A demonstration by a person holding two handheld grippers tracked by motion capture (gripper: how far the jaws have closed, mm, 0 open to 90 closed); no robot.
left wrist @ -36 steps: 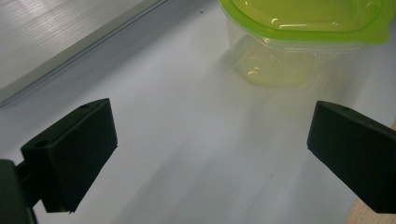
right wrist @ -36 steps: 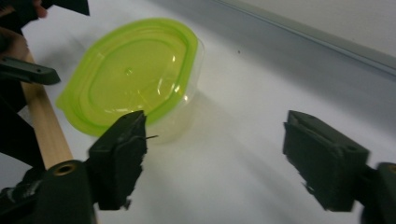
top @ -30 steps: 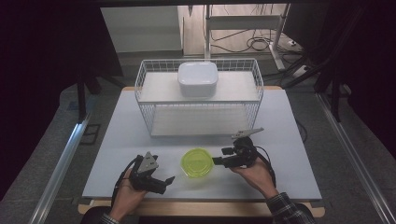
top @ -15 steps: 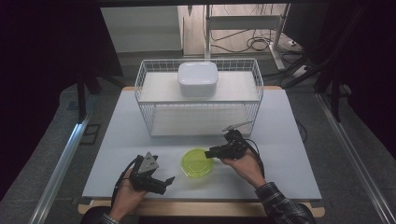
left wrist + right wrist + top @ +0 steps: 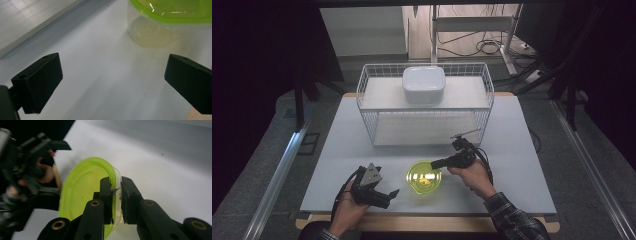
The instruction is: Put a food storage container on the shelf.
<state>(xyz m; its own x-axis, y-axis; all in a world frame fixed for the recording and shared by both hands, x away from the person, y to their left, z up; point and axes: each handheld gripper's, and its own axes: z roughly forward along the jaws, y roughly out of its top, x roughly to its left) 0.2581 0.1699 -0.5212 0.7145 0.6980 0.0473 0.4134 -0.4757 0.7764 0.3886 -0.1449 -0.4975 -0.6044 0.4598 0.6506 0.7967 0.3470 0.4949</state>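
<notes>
A clear tub with a lime-green top (image 5: 424, 177) stands on the white table near its front edge. My right gripper (image 5: 435, 162) reaches it from the right and straddles the tub's right rim. In the right gripper view the jaws (image 5: 117, 187) have just been closing, one on the green side and one on the clear wall (image 5: 118, 180), and they pinch that edge. My left gripper (image 5: 389, 194) lies low on the table to the tub's left, open and empty. In the left gripper view the tub (image 5: 155, 30) stands ahead of its spread fingers (image 5: 40, 80).
A white wire basket (image 5: 427, 127) stands at the back middle of the table, with a white lidded box (image 5: 423, 84) on its upper shelf. Bare tabletop (image 5: 522, 145) lies to the right. A metal rail (image 5: 277, 175) runs along the table's left side.
My right gripper has moved left and slightly down to the tub's rim, and its jaws have drawn together on it. The left hand has kept still.
</notes>
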